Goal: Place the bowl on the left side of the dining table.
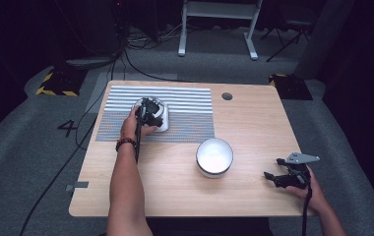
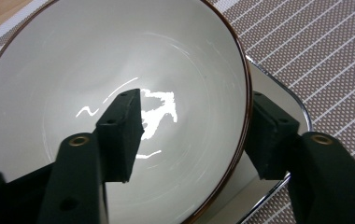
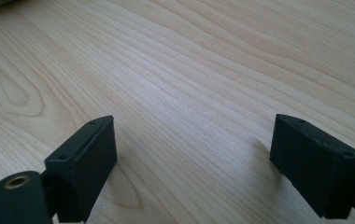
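Bowl (image 2: 119,60) placement looks nearly done to us: it sits on a shiny tray (image 2: 278,93) on the striped mat (image 1: 185,110) at the table's far left. Our left gripper (image 2: 192,135) straddles its brown rim, one jaw inside, one outside, and we see a gap at the rim, so we judge it released. What is left for that hand is to lift clear. A second bowl (image 1: 215,156) waits on the bare table (image 1: 254,128), apart from the mat. Our right gripper (image 3: 194,154) rests near the right edge, jaws wide and holding nothing.
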The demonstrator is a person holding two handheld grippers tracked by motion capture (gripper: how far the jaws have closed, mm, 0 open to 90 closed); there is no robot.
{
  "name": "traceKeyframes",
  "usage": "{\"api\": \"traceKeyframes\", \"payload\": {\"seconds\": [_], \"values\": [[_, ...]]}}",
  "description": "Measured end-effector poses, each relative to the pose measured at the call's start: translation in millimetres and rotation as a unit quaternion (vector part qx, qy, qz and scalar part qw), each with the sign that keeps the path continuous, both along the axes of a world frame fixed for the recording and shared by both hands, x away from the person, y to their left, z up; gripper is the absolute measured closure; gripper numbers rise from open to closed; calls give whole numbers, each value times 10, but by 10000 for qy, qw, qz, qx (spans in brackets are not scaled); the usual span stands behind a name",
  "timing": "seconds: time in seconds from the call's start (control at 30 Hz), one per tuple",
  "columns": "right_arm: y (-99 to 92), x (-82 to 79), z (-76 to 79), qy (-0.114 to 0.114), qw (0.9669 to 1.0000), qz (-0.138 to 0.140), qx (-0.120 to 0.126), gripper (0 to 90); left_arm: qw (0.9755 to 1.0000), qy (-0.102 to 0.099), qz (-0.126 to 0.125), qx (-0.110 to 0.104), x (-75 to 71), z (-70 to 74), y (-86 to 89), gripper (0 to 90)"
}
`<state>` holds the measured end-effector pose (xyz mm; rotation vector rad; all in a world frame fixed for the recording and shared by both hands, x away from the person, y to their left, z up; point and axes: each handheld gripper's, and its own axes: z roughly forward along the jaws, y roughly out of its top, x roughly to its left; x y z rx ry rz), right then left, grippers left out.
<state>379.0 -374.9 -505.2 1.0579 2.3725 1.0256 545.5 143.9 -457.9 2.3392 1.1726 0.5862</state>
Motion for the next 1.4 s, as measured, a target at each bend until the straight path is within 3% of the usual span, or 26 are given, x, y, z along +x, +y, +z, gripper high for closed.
{"api": "traceKeyframes", "payload": {"seconds": [0.07,0.13,0.2,0.27,0.37,0.63,0.9,1.0,1.03,1.13,1.27,1.4], "values": [[0,0,0,1,10000,0,1,148,10000,-18,-24,0,3,6,2,361],[0,0,0,1,10000,-1,1,148,9999,100,-44,-18,-8,14,-8,323],[0,0,0,1,10000,-1,0,148,10000,52,40,-59,-23,24,-13,278],[0,0,0,0,10000,-1,0,148,9996,38,48,-270,-32,42,1,245],[0,0,0,1,10000,-1,0,148,9998,58,49,-172,-17,51,6,185],[0,0,0,1,10000,-1,1,148,9988,34,77,-492,-53,85,10,166],[0,0,0,3,10000,-1,1,148,9992,-84,-121,-377,-157,204,-10,166],[0,1,0,3,10000,-1,3,148,9993,-119,-230,-262,-212,265,-15,166],[0,1,0,3,10000,2,2,148,9993,-213,-277,-152,-220,288,-8,166],[0,1,0,3,10000,1,1,148,9993,-205,-282,-147,-274,329,5,166],[0,1,0,2,10000,0,1,148,9991,-189,-377,31,-346,353,6,167],[0,1,0,3,10000,-1,2,148,9988,-187,-431,-151,-409,404,33,167]]}}
